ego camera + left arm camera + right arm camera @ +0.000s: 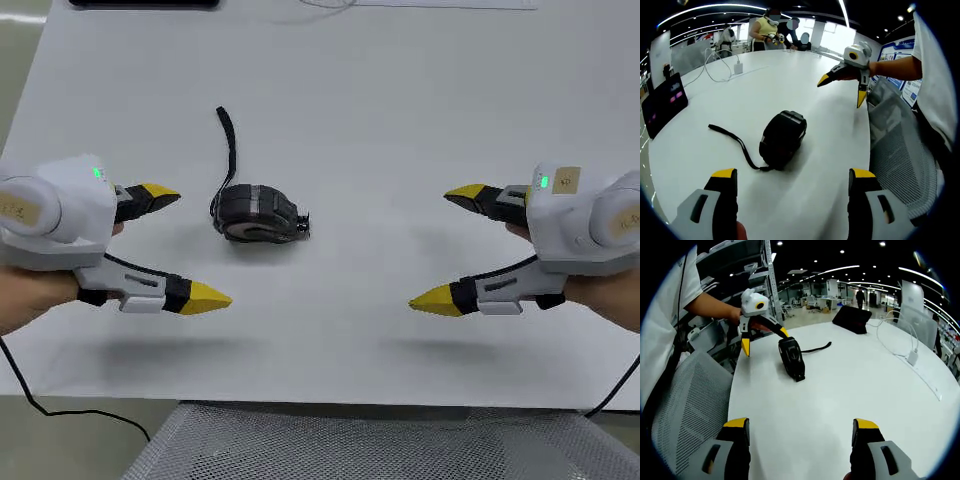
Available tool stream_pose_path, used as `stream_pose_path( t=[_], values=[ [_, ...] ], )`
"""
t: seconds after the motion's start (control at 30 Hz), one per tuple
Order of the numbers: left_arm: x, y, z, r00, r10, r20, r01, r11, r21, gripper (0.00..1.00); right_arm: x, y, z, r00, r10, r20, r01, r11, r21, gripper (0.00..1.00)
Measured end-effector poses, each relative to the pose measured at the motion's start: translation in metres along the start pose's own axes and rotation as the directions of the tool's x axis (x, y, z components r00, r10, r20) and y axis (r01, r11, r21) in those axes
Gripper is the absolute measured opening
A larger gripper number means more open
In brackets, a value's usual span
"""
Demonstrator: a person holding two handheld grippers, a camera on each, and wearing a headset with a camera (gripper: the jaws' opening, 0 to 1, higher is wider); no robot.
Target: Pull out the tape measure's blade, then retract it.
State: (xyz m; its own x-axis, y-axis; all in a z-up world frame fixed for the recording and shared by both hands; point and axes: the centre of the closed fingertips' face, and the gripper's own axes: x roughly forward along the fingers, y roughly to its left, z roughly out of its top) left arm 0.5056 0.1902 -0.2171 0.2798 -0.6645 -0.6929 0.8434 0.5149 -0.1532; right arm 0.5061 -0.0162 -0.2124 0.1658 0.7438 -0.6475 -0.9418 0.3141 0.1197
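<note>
So, the black, rounded tape measure (258,213) lies on its side on the white tabletop (400,110), blade wound in, its black wrist strap (230,145) trailing away from the person. The left gripper (204,247), white with yellow-tipped jaws, hovers just beside it, jaws spread wide and holding nothing. The matching right gripper (428,248) hangs well apart on the other side, jaws equally wide.

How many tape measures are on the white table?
1: a black tape measure with a wrist strap, lying between the left gripper and right gripper, nearer the left. None seems hidden.
</note>
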Motion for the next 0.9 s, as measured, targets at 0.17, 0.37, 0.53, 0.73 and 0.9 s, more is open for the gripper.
stream_pose_path(
  t=[0.17,0.37,0.53,0.73,0.9],
  values=[
    [0.005,0.006,-0.002,0.9992,-0.009,-0.038,0.011,0.999,0.043,0.88,0.007,-0.002,0.001,0.9999,0.009,-0.012,-0.01,1.0,-0.013,0.83],
    [0.012,0.01,-0.003,0.9961,-0.024,-0.085,0.031,0.996,0.083,0.88,0.015,-0.003,0.003,0.9994,0.024,-0.025,-0.025,0.999,-0.025,0.83],
    [0.018,0.012,-0.006,0.9918,-0.034,-0.123,0.048,0.993,0.109,0.87,0.021,-0.004,0.001,0.9982,0.035,-0.049,-0.037,0.998,-0.041,0.83],
    [0.023,0.018,-0.006,0.9861,-0.032,-0.163,0.056,0.988,0.144,0.86,0.027,-0.006,0.002,0.9964,0.053,-0.066,-0.056,0.997,-0.052,0.82],
    [0.03,0.022,-0.004,0.9818,-0.034,-0.187,0.066,0.984,0.167,0.85,0.033,-0.007,0.006,0.9949,0.066,-0.076,-0.071,0.995,-0.074,0.82]
  ],
)
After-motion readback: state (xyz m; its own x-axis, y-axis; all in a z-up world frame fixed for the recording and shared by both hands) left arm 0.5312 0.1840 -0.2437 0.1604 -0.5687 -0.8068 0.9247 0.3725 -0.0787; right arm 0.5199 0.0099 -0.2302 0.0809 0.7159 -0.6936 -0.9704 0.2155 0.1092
